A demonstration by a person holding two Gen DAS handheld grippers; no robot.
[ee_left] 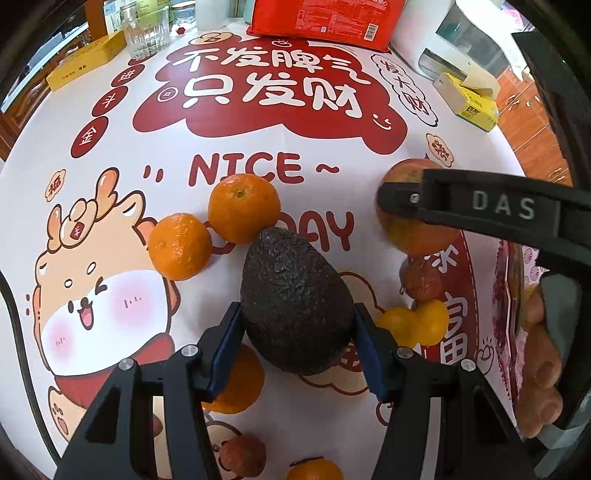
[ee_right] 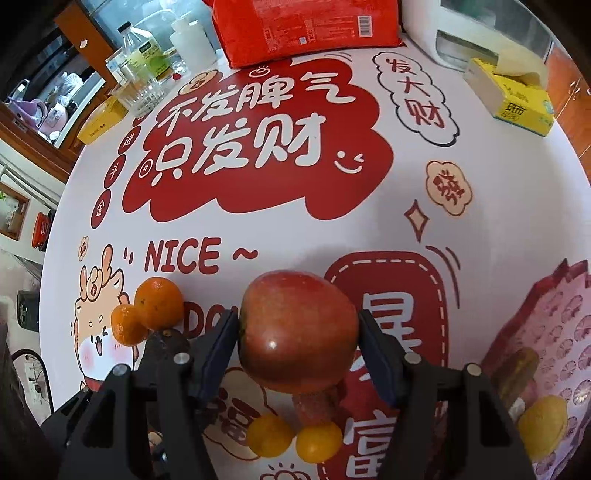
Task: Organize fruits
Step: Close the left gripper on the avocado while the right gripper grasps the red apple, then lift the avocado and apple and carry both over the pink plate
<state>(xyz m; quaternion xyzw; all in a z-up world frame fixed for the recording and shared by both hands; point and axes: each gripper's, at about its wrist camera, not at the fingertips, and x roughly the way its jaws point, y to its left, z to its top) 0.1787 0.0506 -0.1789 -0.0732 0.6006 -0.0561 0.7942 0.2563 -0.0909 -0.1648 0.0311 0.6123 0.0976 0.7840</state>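
My left gripper point(ee_left: 295, 328) is shut on a dark avocado point(ee_left: 295, 299), held above the printed tablecloth point(ee_left: 258, 147). My right gripper point(ee_right: 299, 343) is shut on a red apple point(ee_right: 295, 328); the apple also shows at the right of the left wrist view point(ee_left: 410, 229), with the right gripper's finger across it. Two tangerines point(ee_left: 210, 225) lie touching just beyond the avocado, and show at the left of the right wrist view point(ee_right: 151, 310). Two small yellow-orange fruits point(ee_right: 291, 437) lie below the apple. A reddish fruit point(ee_left: 421, 280) lies beside them.
A patterned pink tray point(ee_right: 565, 317) holding fruit is at the right. A red packet point(ee_left: 321, 18), a glass point(ee_left: 147, 31), a yellow box point(ee_left: 85, 66) and a tissue box point(ee_left: 469, 99) stand at the far edge. More fruit lies under my left gripper point(ee_left: 240, 380).
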